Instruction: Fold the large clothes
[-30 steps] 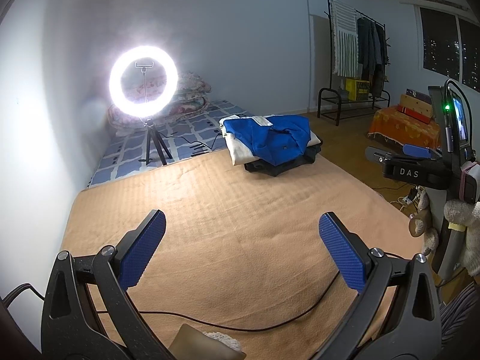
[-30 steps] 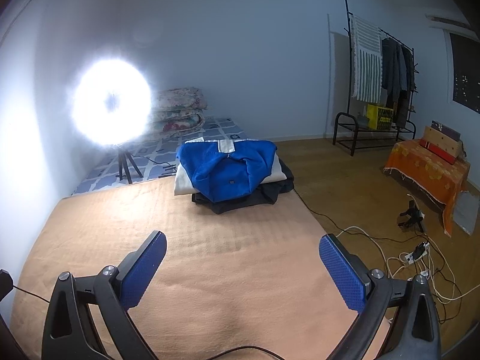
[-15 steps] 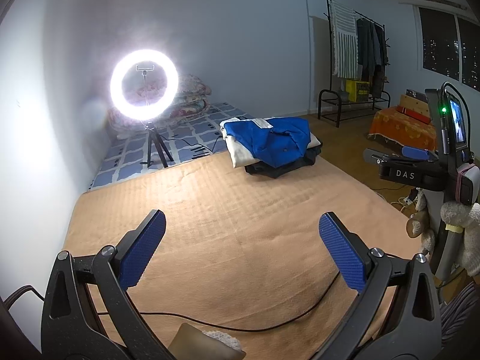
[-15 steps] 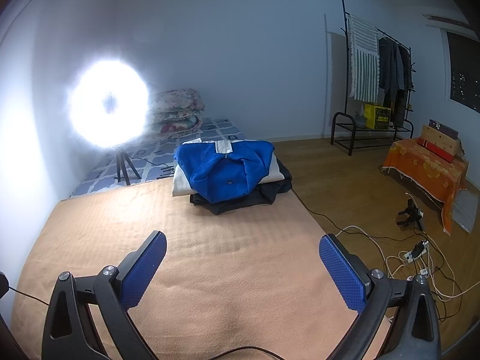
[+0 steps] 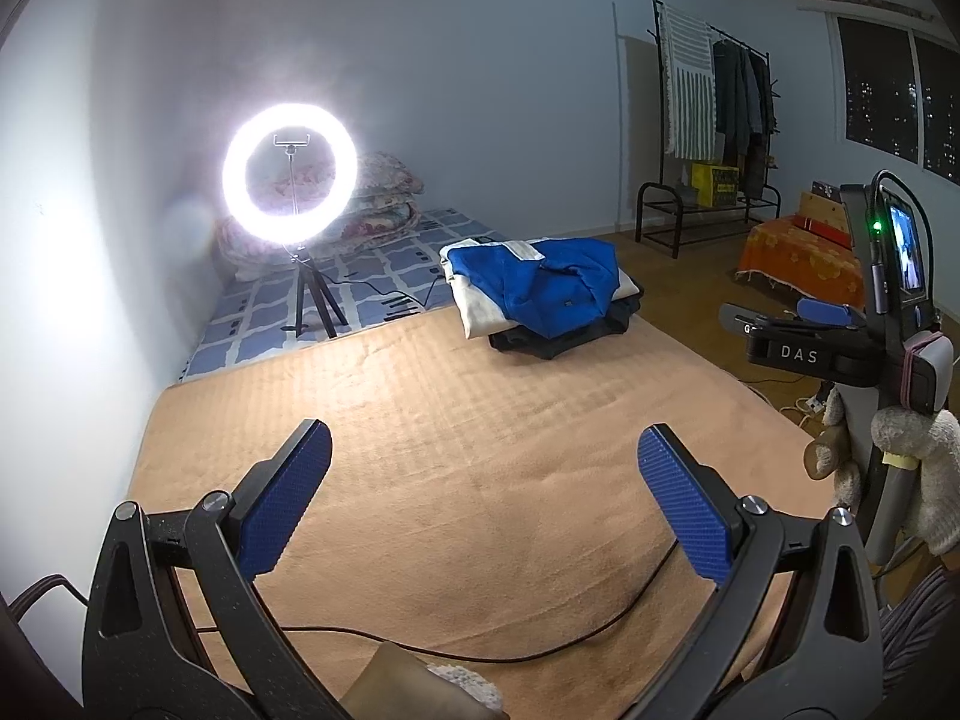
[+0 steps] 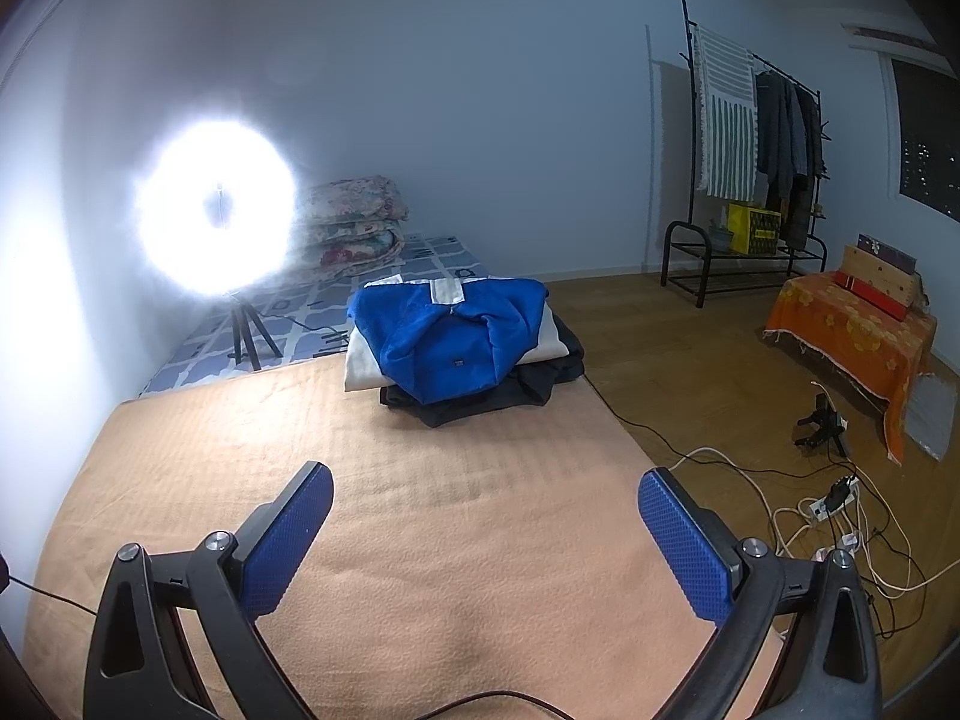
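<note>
Tan blanket (image 6: 372,540) bare; folded clothes stack (image 6: 456,348) at its far edge. Left tongs (image 5: 480,498), right tongs (image 6: 483,531) apart, empty. Folding looks finished.

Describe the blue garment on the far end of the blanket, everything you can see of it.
The blue garment looks like soft fleece with a white collar panel and a small dark tag on its front. It is loosely folded, not flat, its lower edge drooping forward. It lies on top of a folded cream piece, which rests on dark clothing, at the tan blanket's far edge. Neither gripper touches it.
</note>
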`<state>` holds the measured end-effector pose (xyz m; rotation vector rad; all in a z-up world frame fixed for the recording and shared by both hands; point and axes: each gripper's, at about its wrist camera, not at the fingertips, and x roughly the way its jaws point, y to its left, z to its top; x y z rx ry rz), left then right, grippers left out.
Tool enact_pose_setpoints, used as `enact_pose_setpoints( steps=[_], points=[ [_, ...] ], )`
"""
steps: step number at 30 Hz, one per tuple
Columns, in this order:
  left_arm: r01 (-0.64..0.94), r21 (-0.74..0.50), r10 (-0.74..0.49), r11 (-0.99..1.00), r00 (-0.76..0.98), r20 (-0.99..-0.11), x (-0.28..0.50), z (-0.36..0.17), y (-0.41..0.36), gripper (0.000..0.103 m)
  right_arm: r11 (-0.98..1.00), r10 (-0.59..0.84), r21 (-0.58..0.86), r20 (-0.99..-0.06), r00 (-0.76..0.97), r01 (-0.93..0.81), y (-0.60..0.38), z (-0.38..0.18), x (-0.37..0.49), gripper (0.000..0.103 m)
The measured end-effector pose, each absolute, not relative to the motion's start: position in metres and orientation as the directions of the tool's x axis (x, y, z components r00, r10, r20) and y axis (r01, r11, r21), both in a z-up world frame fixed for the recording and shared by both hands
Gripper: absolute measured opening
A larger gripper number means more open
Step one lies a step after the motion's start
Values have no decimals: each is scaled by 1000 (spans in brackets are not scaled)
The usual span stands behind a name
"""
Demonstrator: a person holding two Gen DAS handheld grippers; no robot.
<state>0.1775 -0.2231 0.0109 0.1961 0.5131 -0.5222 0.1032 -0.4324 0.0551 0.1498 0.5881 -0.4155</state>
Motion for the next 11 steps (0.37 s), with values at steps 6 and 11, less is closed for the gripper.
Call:
enact_pose_setpoints(
  steps=[6,11],
  points=[
    [520,54,-425,853,750,-508,178,11,-224,103,910,-336,11,-569,751,415,-430,53,105,103],
    [513,59,-423,856,762,-491,175,13,-222,103,908,-335,16,-571,750,418,-431,52,105,103]
  ],
)
